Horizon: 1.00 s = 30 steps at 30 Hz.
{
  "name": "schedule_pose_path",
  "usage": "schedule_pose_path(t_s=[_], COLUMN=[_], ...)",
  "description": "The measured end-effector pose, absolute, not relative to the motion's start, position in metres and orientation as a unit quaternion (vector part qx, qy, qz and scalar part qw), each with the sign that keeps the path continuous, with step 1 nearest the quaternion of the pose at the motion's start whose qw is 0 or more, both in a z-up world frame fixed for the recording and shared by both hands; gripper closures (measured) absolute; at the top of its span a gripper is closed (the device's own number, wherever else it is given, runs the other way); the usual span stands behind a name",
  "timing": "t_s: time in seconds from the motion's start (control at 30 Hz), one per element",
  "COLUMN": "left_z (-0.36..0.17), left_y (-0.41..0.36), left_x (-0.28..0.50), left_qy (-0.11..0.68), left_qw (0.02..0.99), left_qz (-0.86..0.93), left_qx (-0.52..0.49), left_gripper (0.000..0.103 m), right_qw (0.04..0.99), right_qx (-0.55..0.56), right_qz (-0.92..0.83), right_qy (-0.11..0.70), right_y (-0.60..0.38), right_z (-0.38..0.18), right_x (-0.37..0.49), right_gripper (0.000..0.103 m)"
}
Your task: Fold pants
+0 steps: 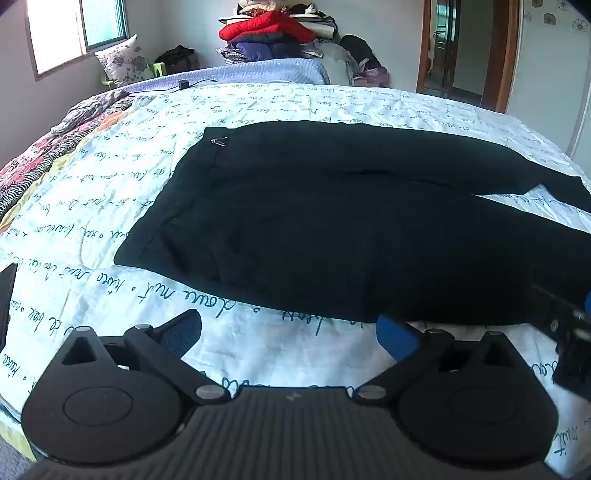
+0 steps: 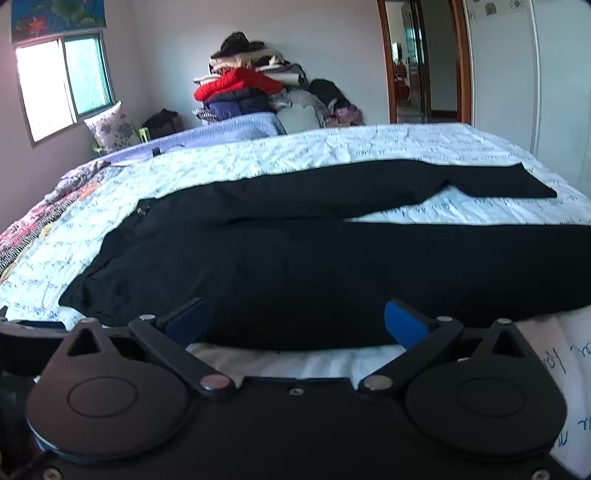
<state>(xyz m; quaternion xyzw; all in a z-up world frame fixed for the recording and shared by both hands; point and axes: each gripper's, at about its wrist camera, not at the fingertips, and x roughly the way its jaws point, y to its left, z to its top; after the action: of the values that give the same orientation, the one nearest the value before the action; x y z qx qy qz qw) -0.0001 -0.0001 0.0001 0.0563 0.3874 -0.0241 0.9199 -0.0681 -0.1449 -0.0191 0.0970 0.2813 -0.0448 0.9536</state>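
My left gripper and right gripper both hang with jaws spread wide, holding nothing, at the near edge of the black pants, which lie flat on the quilt.

A bedroom in daylight: a wide bed under a pale quilt printed with handwriting, a floral blanket along one edge. A bright window in the plain wall lights the room beneath a painted blind. Against the far wall rises a heap of folded clothing, a patterned pillow nearby, beside a wood-framed doorway.
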Motion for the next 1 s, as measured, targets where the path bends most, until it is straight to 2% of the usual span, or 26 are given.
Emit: schedule_pose_path(t_s=[0.33,1.0], left_z=[-0.003,0.006], left_y=[0.010,0.000], left_x=[0.004,-0.004], left_qy=[0.386,0.369], left_qw=[0.921,0.928], left_qz=[-0.023,-0.020], left_qx=[0.043,0.055], left_gripper=[0.001,0.001], right_qw=[0.940,0.936], right_qx=[0.093,0.066], right_qz=[-0.050,-0.077], right_qy=[0.325,0.337], right_y=[-0.146,-0.141], right_z=[-0.038,-0.038], right_x=[-0.064,-0.064], right_gripper=[0.000,0.000])
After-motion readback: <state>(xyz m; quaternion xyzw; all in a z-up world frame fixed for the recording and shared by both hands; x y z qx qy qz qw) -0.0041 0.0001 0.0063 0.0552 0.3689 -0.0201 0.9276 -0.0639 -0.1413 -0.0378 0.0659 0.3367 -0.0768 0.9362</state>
